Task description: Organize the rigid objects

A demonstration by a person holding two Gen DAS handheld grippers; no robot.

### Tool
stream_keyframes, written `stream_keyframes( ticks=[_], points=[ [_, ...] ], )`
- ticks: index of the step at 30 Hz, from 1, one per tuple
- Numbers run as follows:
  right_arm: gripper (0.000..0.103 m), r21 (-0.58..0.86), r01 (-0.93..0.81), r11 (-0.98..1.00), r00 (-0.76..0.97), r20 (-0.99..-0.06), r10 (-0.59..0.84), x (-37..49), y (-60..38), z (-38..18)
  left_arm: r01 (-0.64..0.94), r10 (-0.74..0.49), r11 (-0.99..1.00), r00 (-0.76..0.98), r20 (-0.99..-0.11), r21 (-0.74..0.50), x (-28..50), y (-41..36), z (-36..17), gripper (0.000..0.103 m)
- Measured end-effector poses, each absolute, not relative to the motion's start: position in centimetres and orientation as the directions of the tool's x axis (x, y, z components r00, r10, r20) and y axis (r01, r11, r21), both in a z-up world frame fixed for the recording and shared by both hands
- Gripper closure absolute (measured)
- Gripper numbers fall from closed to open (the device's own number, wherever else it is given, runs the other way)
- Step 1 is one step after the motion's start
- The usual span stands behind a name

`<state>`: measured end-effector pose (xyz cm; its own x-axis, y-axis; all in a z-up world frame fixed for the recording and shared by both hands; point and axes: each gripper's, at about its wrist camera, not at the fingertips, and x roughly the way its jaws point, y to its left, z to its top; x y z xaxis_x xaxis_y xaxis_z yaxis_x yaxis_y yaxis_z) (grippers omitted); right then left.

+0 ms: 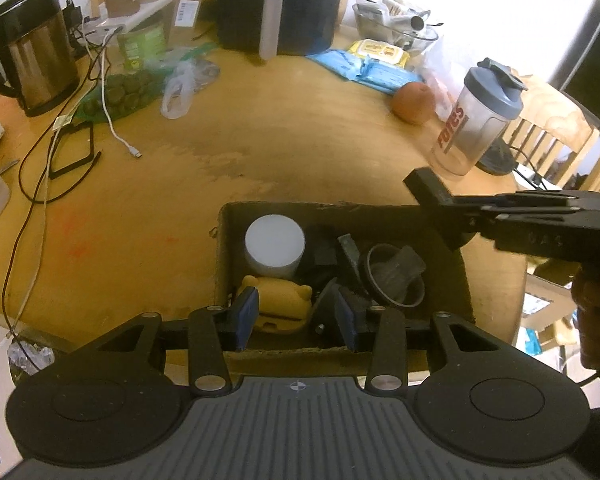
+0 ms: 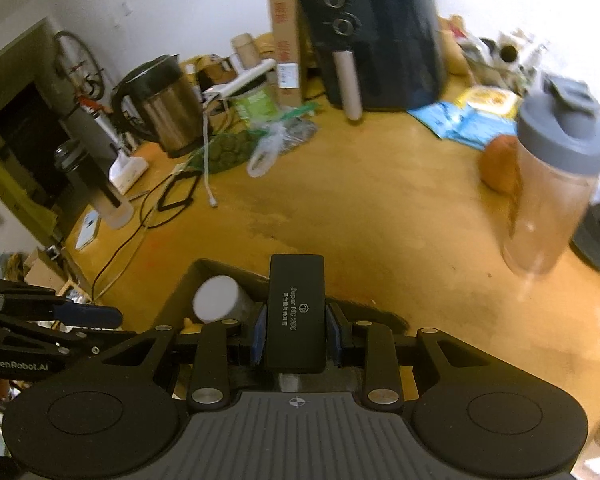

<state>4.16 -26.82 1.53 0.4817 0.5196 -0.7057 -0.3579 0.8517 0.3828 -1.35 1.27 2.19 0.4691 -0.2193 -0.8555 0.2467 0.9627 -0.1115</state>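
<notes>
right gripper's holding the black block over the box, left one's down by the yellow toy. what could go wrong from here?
1. The cardboard box is already crowded: white cylinder, yellow toy, dark ring. The black block may land on top and tip out.
2. The left gripper sits open inside the box, so the right gripper could hit it while lowering.

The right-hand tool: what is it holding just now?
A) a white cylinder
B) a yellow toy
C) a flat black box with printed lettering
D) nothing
C: the blue pads of the right tool press both sides of the flat black box; the white cylinder sits in the cardboard box.
</notes>
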Motion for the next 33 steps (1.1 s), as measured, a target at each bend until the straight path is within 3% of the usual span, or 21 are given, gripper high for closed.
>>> stream_keyframes(
  ticks=[3, 5, 7, 9, 10, 11, 20, 21, 23, 29, 33],
  points=[
    [0.064, 0.352, -0.393, 0.85, 0.44, -0.739, 0.51, 4.5, -25.6, 1.1, 0.231, -0.21, 0.967, 0.476, -0.854, -0.109, -1.5, 1.6, 2.3, 0.062],
    [0.03, 0.316, -0.409, 0.856, 0.393, -0.785, 0.478, 4.7, -24.6, 0.2, 0.222, -0.206, 0.969, 0.479, -0.854, -0.109, -1.5, 1.8, 2.3, 0.061],
    [0.012, 0.291, -0.411, 0.864, 0.384, -0.804, 0.454, 4.6, -24.3, -0.3, 0.214, -0.2, 0.971, 0.482, -0.853, -0.107, -1.6, 1.9, 2.4, 0.061],
    [0.006, 0.289, -0.408, 0.866, 0.384, -0.806, 0.45, 4.5, -24.1, -0.3, 0.203, -0.193, 0.974, 0.485, -0.853, -0.104, -1.6, 2.0, 2.4, 0.046],
    [0.002, 0.289, -0.408, 0.866, 0.386, -0.805, 0.45, 4.5, -24.1, -0.2, 0.197, -0.188, 0.975, 0.493, -0.849, -0.101, -1.7, 2.0, 2.4, 0.031],
    [0.001, 0.285, -0.407, 0.868, 0.39, -0.805, 0.447, 4.4, -24.1, -0.1, 0.193, -0.186, 0.976, 0.504, -0.844, -0.1, -1.7, 2.0, 2.5, 0.027],
    [0.0, 0.236, -0.4, 0.886, 0.451, -0.79, 0.415, 3.9, -24.5, 0.9, 0.173, -0.172, 0.981, 0.548, -0.818, -0.09, -1.6, 2.0, 2.8, 0.025],
    [0.0, 0.224, -0.4, 0.888, 0.464, -0.786, 0.408, 3.7, -24.5, 1.1, 0.168, -0.164, 0.982, 0.565, -0.808, -0.082, -1.7, 1.9, 2.9, 0.022],
    [0.0, 0.195, -0.4, 0.896, 0.491, -0.779, 0.389, 3.5, -24.5, 1.3, 0.165, -0.155, 0.984, 0.602, -0.784, -0.068, -1.8, 1.9, 3.2, 0.0],
    [0.0, 0.014, -0.38, 0.925, 0.593, -0.763, 0.256, 2.8, -24.2, 2.0, 0.16, -0.076, 0.986, 0.698, -0.712, 0.052, -2.1, 0.9, 4.0, 0.0],
    [0.0, -0.084, -0.34, 0.937, 0.635, -0.755, 0.163, 2.8, -24.2, 1.9, 0.149, -0.024, 0.983, 0.692, -0.721, 0.11, -1.7, 0.4, 4.0, 0.0]
  ],
)
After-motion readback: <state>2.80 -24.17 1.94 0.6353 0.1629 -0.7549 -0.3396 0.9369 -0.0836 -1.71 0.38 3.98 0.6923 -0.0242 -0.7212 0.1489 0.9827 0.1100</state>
